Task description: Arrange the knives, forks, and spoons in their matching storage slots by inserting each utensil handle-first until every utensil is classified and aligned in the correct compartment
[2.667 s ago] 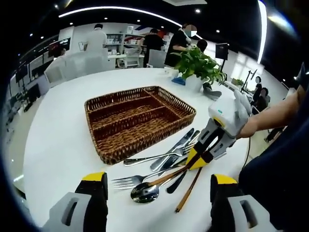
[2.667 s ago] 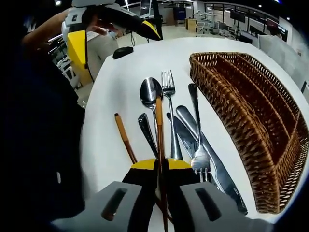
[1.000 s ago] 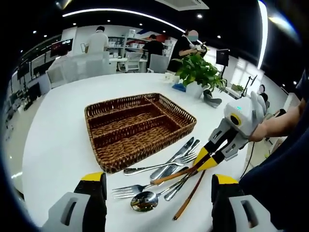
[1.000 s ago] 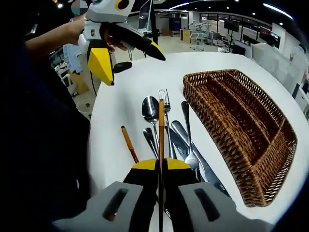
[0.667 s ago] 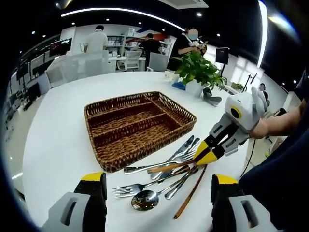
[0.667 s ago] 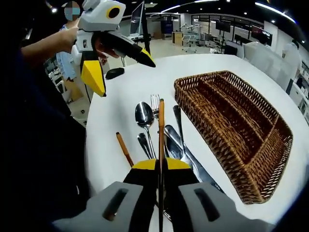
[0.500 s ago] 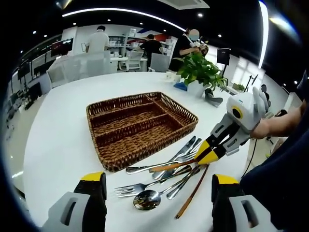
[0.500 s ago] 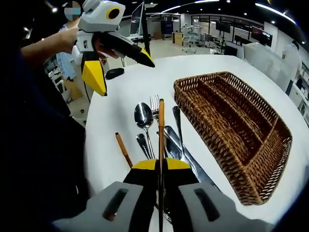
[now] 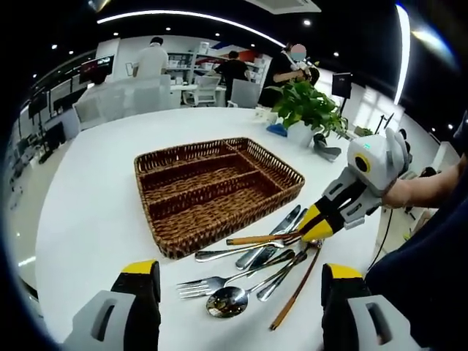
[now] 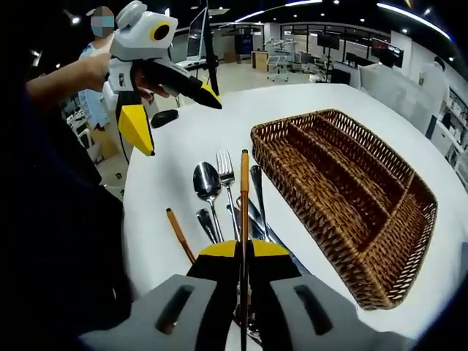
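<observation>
A brown wicker basket (image 9: 172, 243) with three long compartments sits on the white table (image 9: 88, 205). Before it lies a pile of cutlery: a fork (image 9: 212, 282), a spoon (image 9: 227, 301), knives (image 9: 276, 231) and a loose wooden-handled piece (image 9: 296, 289). My right gripper (image 10: 244, 250) is shut on a wooden-handled utensil (image 10: 244, 194), whose handle points forward beside the basket (image 10: 307, 218). From the left gripper view that utensil (image 9: 259, 238) hangs level above the pile, its handle end close to the basket's near wall. My left gripper (image 9: 241, 272) is open and holds nothing; it hovers at the table's edge (image 10: 170, 110).
A potted plant (image 9: 303, 102) and a grey object (image 9: 327, 152) stand beyond the basket. A black mouse-like object (image 10: 165, 117) lies near the table edge under the left gripper. People and desks fill the background. Bare table stretches left of the basket.
My right gripper has raised the wooden-handled utensil off the pile and swung its handle toward the basket. The left gripper stays open, hovering.
</observation>
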Available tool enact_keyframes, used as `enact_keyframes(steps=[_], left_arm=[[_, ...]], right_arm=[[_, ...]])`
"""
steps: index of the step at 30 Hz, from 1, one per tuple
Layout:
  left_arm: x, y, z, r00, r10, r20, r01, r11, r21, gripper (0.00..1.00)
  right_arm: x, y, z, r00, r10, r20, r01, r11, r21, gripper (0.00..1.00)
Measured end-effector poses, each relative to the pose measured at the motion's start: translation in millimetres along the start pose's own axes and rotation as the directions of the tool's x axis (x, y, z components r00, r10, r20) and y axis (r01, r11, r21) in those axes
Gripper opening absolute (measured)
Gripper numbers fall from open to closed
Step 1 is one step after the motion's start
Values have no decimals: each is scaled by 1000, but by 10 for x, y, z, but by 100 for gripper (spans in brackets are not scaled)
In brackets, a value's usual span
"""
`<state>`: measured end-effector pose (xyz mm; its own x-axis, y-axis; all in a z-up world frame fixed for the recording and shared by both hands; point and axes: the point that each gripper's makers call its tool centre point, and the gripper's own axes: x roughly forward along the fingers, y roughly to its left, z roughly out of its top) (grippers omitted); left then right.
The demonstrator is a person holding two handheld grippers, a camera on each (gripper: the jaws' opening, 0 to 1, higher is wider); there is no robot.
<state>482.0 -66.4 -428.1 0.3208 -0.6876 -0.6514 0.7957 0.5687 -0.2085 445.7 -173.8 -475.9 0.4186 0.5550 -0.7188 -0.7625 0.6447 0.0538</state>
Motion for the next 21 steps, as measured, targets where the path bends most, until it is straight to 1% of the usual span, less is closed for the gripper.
enact_keyframes(steps=[3,14,17,21], left_arm=[[7,-1,2,1000,-3,-2,3,1000,3,95],[35,1,30,1000,-14,0,14,1000,5,95],[38,-3,24,1000,-16,-1,16,1000,7,95],[39,0,16,1000,-17,-5,17,1000,10,95]], right_arm=[[-13,-36,14,1000,-9,3,9,1000,7,3],[-45,-222,23,998,-54,-18,54,998,39,3],[-65,-341,22,996,-82,-25,83,993,79,3],[-91,-449,28,994,-105,-23,107,990,97,3]])
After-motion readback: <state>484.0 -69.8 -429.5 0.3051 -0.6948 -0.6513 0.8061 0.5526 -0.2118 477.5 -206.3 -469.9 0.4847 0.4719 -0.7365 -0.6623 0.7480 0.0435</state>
